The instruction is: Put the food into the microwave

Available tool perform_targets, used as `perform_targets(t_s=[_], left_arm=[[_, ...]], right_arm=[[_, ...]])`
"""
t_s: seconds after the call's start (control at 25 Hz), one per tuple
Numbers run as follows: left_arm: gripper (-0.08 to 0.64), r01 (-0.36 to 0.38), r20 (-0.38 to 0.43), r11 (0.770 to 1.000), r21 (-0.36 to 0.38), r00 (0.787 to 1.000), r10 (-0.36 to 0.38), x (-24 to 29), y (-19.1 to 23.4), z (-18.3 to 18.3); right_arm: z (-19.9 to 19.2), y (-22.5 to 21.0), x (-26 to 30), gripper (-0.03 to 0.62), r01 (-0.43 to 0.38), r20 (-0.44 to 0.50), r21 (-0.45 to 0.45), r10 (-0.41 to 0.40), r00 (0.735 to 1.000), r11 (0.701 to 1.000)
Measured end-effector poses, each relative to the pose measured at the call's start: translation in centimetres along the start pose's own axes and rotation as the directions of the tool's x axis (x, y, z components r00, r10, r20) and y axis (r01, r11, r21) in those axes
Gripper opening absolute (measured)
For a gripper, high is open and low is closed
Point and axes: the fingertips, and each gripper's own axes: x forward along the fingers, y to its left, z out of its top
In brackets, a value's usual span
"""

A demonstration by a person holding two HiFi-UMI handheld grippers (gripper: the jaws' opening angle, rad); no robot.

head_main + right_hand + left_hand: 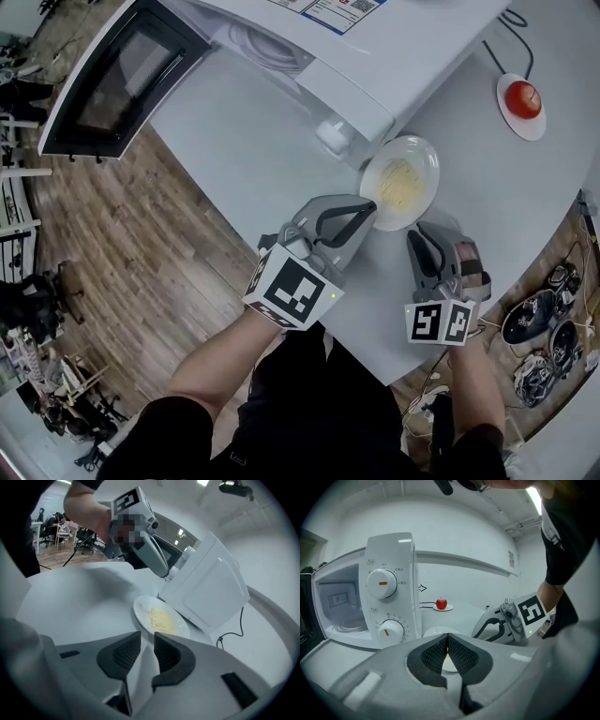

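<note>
The microwave [394, 47] stood open, the plate [424, 155] not yet inside; left gripper [447, 637] closed empty, right gripper [147, 637] parted empty.

The left gripper [368, 202] and the right gripper [419, 240] are smooth grey moulded shells. Black cross-ribbed pads [461, 656] line the jaws. Behind each gripper sits a white marker cube [292, 291] printed with black squares, and the left one carries a small green light [333, 296]. The person wears black short sleeves [155, 431].

Table [234, 131]: microwave [422, 37], plate [427, 156], saucer [526, 128]
</note>
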Motion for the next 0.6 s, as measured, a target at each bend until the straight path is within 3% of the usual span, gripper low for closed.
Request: perform_targets(t_s=[0.28, 0.6], left_arm=[[0.008, -0.024, -0.019, 1.000, -0.016, 1.000, 0.024, -0.2, 0.5, -1.1], [0.008, -0.059, -0.024, 0.997, -0.045, 0.998, 0.058, -0.6, 1.0, -2.1]], right_arm=[[0.5, -0.6, 1.0, 0.097, 0.037, -0.003, -0.244, -0.039, 0.999, 0.969], [0.9, -0.9, 2.2, 0.094, 0.064, -0.004, -0.459, -0.074, 0.997, 0.886]])
